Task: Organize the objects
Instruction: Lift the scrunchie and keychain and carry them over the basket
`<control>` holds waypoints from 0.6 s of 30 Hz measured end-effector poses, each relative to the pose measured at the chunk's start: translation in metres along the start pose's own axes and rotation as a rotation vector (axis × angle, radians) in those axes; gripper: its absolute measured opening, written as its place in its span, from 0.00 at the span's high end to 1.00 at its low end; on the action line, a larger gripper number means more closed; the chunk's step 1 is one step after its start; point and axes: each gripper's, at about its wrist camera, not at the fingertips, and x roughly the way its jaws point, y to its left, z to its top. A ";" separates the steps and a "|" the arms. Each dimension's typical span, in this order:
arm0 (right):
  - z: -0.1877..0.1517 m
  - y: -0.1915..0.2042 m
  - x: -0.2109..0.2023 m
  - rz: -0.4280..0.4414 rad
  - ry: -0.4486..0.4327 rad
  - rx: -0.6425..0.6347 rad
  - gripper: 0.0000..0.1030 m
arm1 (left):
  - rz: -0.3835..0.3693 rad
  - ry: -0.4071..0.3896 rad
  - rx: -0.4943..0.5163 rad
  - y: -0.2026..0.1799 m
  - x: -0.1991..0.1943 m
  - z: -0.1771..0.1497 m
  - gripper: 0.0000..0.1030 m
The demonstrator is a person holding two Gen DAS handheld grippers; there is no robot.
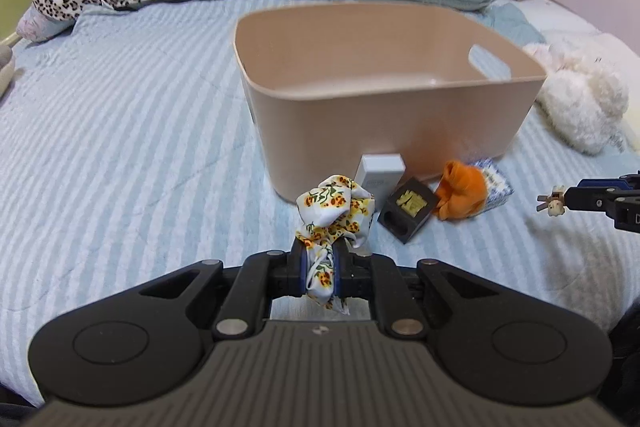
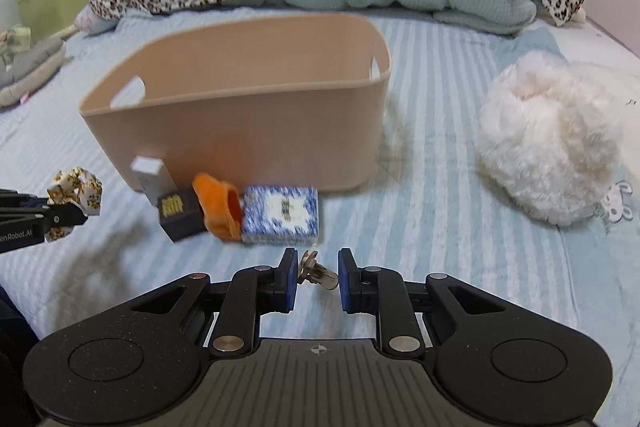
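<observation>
Though blurred, small clip [image 2: 318, 269] between fingers [image 2: 289, 279]

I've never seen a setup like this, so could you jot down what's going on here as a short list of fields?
place: bed
bin: beige bin, nothing seen inside
left gripper: shut on floral scrunchie
right gripper: small hair clip between its fingers, which stand apart; grip unclear
before the bin: white box, black box, orange cloth, blue box
beside: white plush
</observation>
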 end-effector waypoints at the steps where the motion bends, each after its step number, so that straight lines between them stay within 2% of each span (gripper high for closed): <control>1: 0.003 0.000 -0.006 0.005 -0.017 0.001 0.82 | -0.001 -0.012 0.001 0.000 -0.004 0.002 0.87; 9: 0.038 0.004 -0.047 0.039 -0.165 0.008 0.82 | 0.001 -0.110 0.002 -0.003 -0.034 0.029 0.87; 18: 0.083 0.015 -0.057 0.067 -0.304 0.012 0.82 | 0.008 -0.186 0.001 -0.008 -0.031 0.064 0.87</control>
